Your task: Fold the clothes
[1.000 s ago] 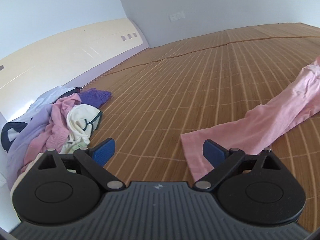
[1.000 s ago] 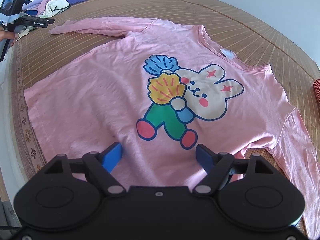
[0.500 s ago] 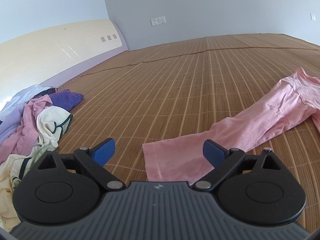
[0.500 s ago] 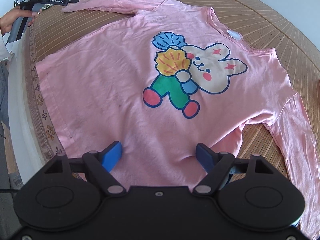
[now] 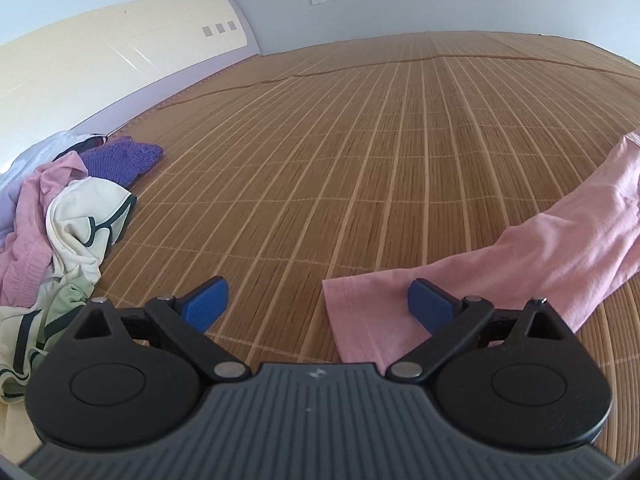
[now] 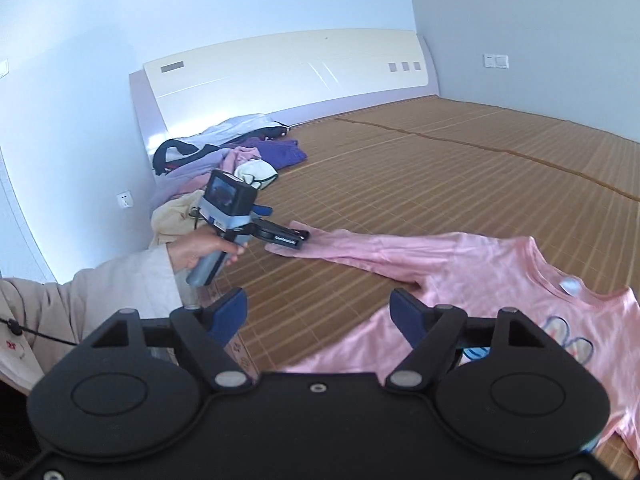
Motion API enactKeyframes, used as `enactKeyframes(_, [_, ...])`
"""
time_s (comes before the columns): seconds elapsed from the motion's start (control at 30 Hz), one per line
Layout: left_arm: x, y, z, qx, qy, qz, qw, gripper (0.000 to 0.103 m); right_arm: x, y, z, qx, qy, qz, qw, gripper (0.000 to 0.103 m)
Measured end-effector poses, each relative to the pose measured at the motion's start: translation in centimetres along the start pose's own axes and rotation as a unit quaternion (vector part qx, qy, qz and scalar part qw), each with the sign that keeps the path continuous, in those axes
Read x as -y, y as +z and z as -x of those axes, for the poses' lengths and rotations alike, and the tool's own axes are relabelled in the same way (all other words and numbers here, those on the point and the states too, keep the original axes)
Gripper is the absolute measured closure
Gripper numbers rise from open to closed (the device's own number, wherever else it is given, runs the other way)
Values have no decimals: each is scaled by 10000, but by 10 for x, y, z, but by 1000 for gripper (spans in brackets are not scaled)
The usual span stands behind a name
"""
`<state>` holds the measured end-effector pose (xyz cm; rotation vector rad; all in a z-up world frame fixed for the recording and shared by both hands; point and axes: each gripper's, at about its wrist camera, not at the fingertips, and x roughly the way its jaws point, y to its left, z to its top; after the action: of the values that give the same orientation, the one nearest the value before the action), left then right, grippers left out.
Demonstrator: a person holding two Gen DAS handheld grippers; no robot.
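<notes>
**Pink tee flat on the mat, both tongs wide**

Surface under me is a woven bamboo mat (image 5: 360, 168), thin slats w/ stitched cross-lines, hard and ribbed. On it lies the pink long-sleeve tee (image 6: 500, 280): soft matte cotton, ribbed round neck, white label inside the collar, cartoon print on the chest (only its top edge shows past my right tool). Its sleeve (image 5: 480, 280) runs out straight and flat, cuff end square.

My left gripper (image 5: 318, 304) is spread wide, nothing pinched; the cuff sits between its blue pads, right pad over the cloth. My right gripper (image 6: 318, 312) is also wide and empty, above the tee's edge nr the underarm. My left hand (image 6: 200, 248), beige sleeve, grips the grey handle.

Beyond the cuff, by the cream glossy headboard (image 6: 288, 68): a crumpled clothes pile (image 5: 68, 216) — purple knit, cream, pink, lilac. Well apart from the tee.
</notes>
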<state>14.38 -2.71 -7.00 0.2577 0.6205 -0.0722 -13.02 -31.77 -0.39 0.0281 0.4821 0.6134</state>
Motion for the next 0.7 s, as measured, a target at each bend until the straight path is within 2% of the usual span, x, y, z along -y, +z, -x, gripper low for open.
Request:
enactKeyframes(0.03, [-5,3,-5,-50,-4,81,10000,3,-7,11,-20,-95,7,170,9998,23])
enactKeyframes(0.13, [-13,9,-17,-20,-128,48,9999,2,-23,32,-102,-588,-319,828,9943,24])
enactKeyframes(0.27, [-19,15,-28,-29,-225,61,9997,0,-29,27,-221,-1316,-770,1465,9774,34])
enactKeyframes(0.33, [-20,18,-31,5,-263,14,9997,0,-28,28,-260,-1372,-701,1468,9771,38])
enactKeyframes(0.43, [-22,20,-35,93,-262,-93,9996,0,-18,35,-296,-1282,-692,1143,9827,38])
enactKeyframes(0.53, [-22,22,-40,218,-120,-208,9995,0,-5,31,-318,-1474,-481,730,9852,38])
enactKeyframes(0.6, [-26,25,-44,210,-53,-160,9996,0,-3,24,-322,-1490,-498,667,9853,36])
enactKeyframes(0.7, [-30,27,-47,168,-15,-134,9998,0,-10,16,-315,-1675,-306,805,9821,32])
